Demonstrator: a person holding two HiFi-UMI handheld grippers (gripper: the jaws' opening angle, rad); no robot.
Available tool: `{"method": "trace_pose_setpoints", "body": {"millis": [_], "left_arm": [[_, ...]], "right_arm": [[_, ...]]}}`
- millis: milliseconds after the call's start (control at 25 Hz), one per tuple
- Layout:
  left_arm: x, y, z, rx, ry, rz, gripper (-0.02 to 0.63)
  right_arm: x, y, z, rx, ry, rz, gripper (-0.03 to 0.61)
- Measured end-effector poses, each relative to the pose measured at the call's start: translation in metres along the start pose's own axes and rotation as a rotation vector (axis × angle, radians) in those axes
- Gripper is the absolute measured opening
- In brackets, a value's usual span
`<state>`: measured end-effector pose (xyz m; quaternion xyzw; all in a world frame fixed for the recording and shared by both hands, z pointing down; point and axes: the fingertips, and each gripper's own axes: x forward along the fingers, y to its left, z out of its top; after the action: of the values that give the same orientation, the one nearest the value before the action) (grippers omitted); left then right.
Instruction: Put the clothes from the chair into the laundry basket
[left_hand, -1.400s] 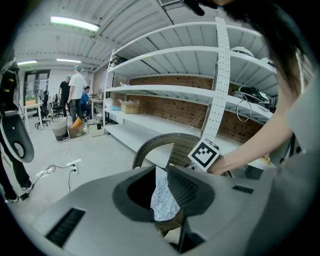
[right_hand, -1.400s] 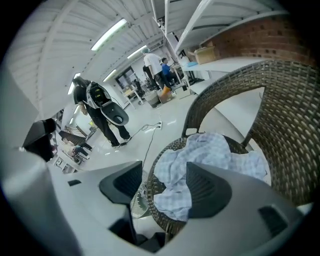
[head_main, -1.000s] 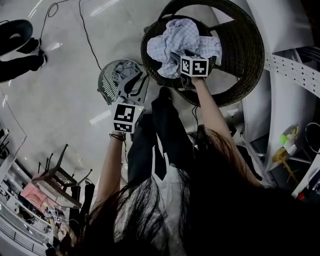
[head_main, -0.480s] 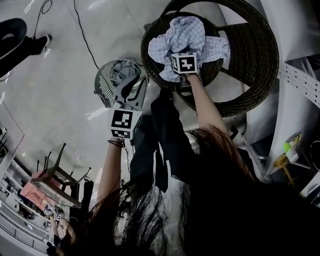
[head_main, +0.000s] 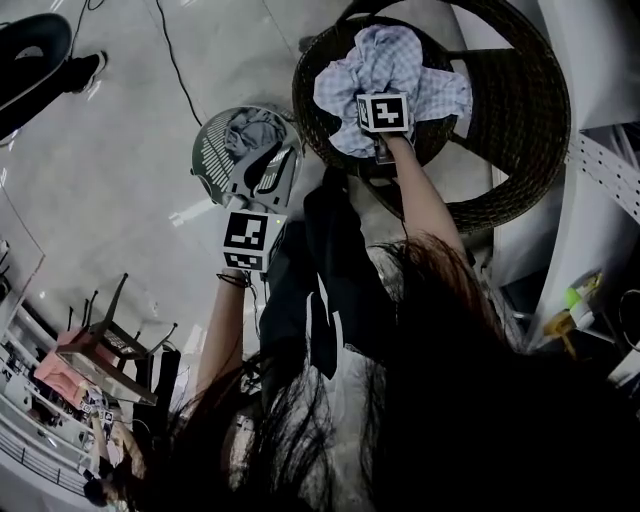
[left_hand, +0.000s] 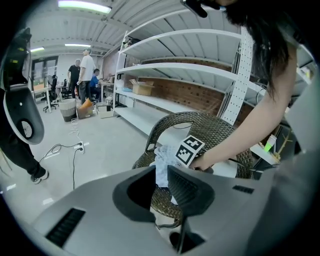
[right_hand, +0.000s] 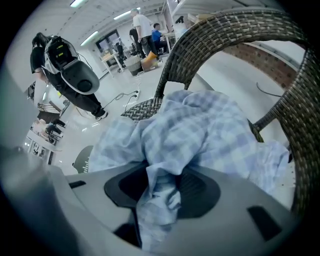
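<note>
A light checked cloth lies bunched on the seat of a dark wicker chair. My right gripper points steeply down into it, its marker cube over the heap. Its jaws have just been closing, and a fold of the checked cloth is pinched between the pads. A round slatted laundry basket stands on the floor left of the chair with grey clothing inside. My left gripper hovers at the basket's near rim; in the left gripper view its jaws stand slightly apart with nothing between them.
A person in dark clothes stands at the far left, and a cable trails over the pale floor. White metal shelving runs right behind the chair. A small stool sits at the lower left.
My right gripper has sunk into the checked cloth and closed on a fold. My left gripper has dropped a little toward the basket.
</note>
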<state>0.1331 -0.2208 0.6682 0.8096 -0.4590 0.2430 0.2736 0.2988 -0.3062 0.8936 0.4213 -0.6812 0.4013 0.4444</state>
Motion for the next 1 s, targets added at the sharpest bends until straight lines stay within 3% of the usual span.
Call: {"method": "trace_pose_setpoints", "body": {"millis": [160, 360, 520, 720, 1000], "left_arm": [[-0.008, -0.001, 0.009, -0.001, -0.016, 0.006, 0.084], [-0.017, -0.006, 0.016, 0.006, -0.023, 0.014, 0.084], [-0.029, -0.003, 0.019, -0.001, -0.031, 0.033, 0.084], [-0.046, 0.002, 0.023, -0.019, -0.042, 0.059, 0.084], [-0.08, -0.003, 0.039, -0.014, -0.084, 0.092, 0.084]], "right_arm": [[-0.009, 0.003, -0.009, 0.106, 0.021, 0.076, 0.101], [-0.023, 0.01, -0.029, 0.223, 0.02, 0.195, 0.087], [-0.049, 0.024, -0.034, 0.279, -0.049, 0.302, 0.086], [-0.093, 0.045, -0.011, 0.35, -0.167, 0.422, 0.084], [-0.182, 0.076, 0.042, 0.365, -0.339, 0.551, 0.084]]}}
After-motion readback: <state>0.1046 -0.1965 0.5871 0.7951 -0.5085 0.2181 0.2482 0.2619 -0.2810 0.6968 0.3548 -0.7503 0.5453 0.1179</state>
